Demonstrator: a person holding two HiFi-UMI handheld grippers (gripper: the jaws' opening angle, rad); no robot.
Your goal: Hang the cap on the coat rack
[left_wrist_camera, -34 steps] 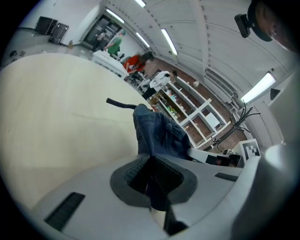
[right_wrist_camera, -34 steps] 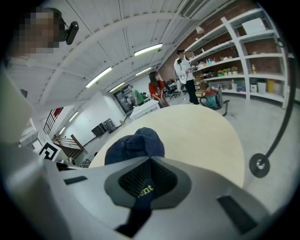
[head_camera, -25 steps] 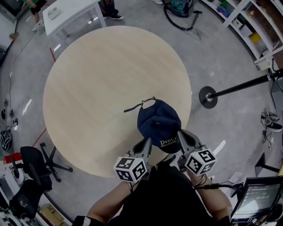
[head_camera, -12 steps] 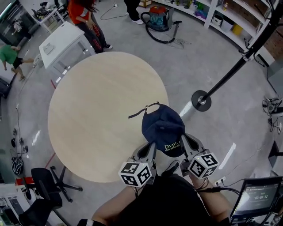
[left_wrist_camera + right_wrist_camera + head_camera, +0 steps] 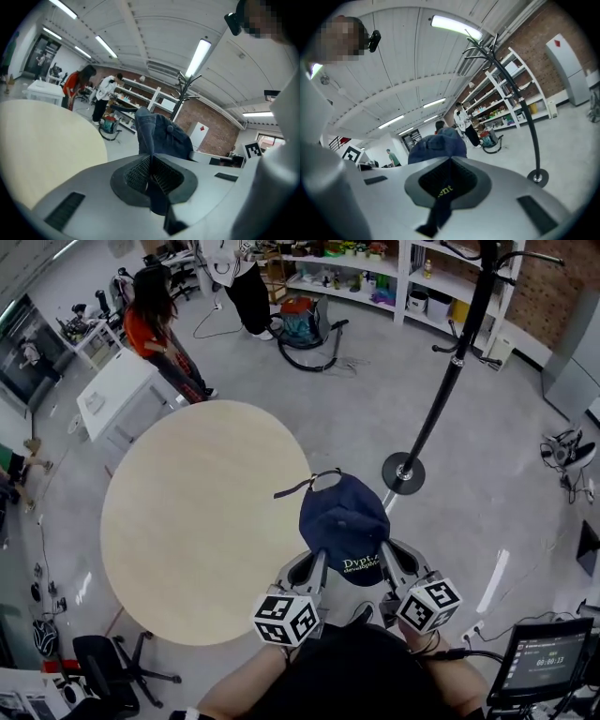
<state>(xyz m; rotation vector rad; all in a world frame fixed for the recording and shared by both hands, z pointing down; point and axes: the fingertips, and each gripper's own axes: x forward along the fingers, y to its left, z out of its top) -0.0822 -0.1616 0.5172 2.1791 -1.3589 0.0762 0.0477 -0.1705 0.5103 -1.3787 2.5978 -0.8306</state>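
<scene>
A dark navy cap (image 5: 339, 521) with yellow lettering hangs in the air past the round table's right edge, held from both sides. My left gripper (image 5: 320, 562) is shut on the cap's brim at its left; the cap (image 5: 161, 136) rises beyond the pressed pads. My right gripper (image 5: 380, 557) is shut on the brim's right side, with the cap (image 5: 438, 145) and its yellow print showing between the pads. The black coat rack (image 5: 441, 390) stands on the floor ahead to the right, its round base (image 5: 404, 473) just beyond the cap. Its hooks (image 5: 480, 44) show in the right gripper view.
The round wooden table (image 5: 202, 512) lies to the left. A white desk (image 5: 122, 395) and two people (image 5: 159, 320) stand beyond it. Shelving (image 5: 394, 277) lines the back wall, with a vacuum (image 5: 300, 324) on the floor. A monitor (image 5: 544, 667) sits at lower right.
The view has swung up and to the right. The cap, still held by both grippers, has left the table top and come nearer the coat rack, whose pole and base now stand closer.
</scene>
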